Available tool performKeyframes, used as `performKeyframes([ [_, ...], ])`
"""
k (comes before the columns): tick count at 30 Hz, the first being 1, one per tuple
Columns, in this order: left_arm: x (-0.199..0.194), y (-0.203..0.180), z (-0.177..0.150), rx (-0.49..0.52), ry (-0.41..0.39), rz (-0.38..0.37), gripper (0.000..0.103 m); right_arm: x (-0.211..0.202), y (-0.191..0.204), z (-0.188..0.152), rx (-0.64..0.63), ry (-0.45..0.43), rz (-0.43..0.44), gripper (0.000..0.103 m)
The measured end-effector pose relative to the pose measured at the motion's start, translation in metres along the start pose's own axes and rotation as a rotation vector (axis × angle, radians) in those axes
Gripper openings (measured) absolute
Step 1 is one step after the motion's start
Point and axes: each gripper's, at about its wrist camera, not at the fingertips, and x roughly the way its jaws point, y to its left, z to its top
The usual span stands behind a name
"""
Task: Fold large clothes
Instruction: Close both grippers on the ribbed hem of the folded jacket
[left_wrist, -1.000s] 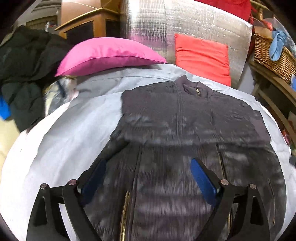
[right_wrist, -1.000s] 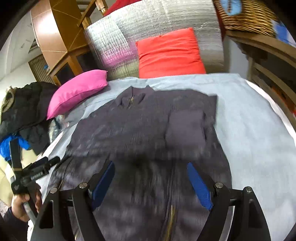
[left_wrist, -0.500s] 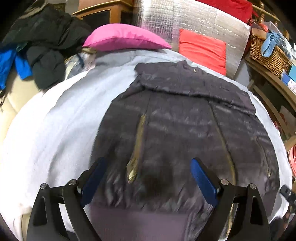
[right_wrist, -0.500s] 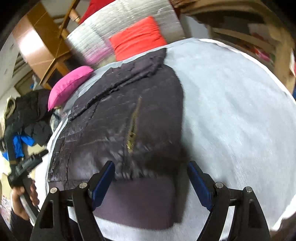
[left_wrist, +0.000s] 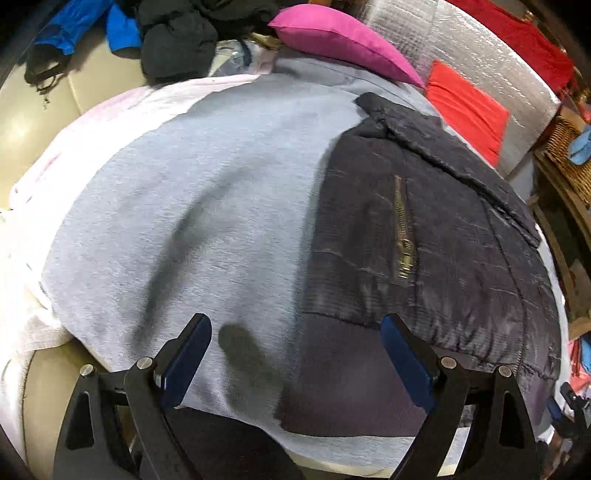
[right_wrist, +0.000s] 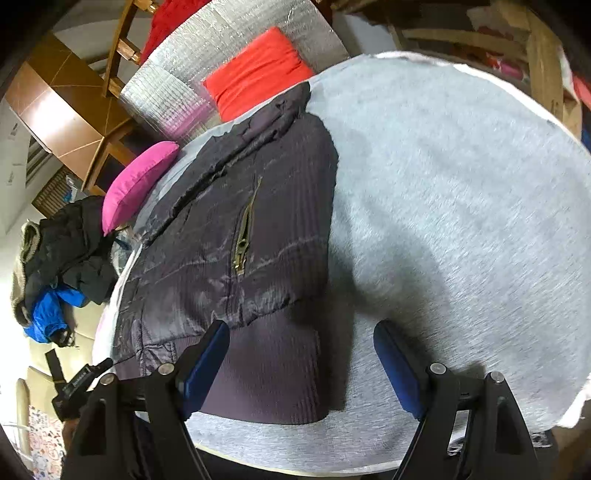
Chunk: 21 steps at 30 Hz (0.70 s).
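Both grippers were spread wide, nothing pinched. Wicker basket (left_wrist: 570, 162) had some blue cloth (left_wrist: 580, 147) in it. Dark jacket (left_wrist: 424, 236) lay flat on the grey sheet (left_wrist: 203, 206), its hem reaching between the left gripper (left_wrist: 295, 362) jaws and the right gripper (right_wrist: 301, 362) jaws too.

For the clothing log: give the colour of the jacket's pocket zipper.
Brass-gold, against the dark purplish-grey jacket; the zipper shows best in the left wrist view.
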Motion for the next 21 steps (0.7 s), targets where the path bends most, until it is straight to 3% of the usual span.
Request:
performKeyframes([
  [10,0.012,-0.011,-0.007,0.033,0.023,-0.031,0.093,0.01,0.001,0.001,0.023,0.024,0.103,0.083],
  [16,0.01,-0.014,-0.004,0.032,0.0,-0.068,0.085,0.017,0.011,0.002,-0.025,0.016,0.055,0.082],
  [18,0.015,-0.015,-0.005,0.051,0.013,-0.05,0.085,0.018,0.014,0.004,-0.04,0.013,0.065,0.073],
  [19,0.016,-0.015,-0.005,0.052,0.014,-0.047,0.085,0.019,0.016,0.005,-0.052,0.015,0.046,0.061],
  [21,0.016,-0.016,-0.004,0.043,0.012,-0.047,0.085,0.024,0.017,0.006,-0.074,0.023,0.008,0.048],
])
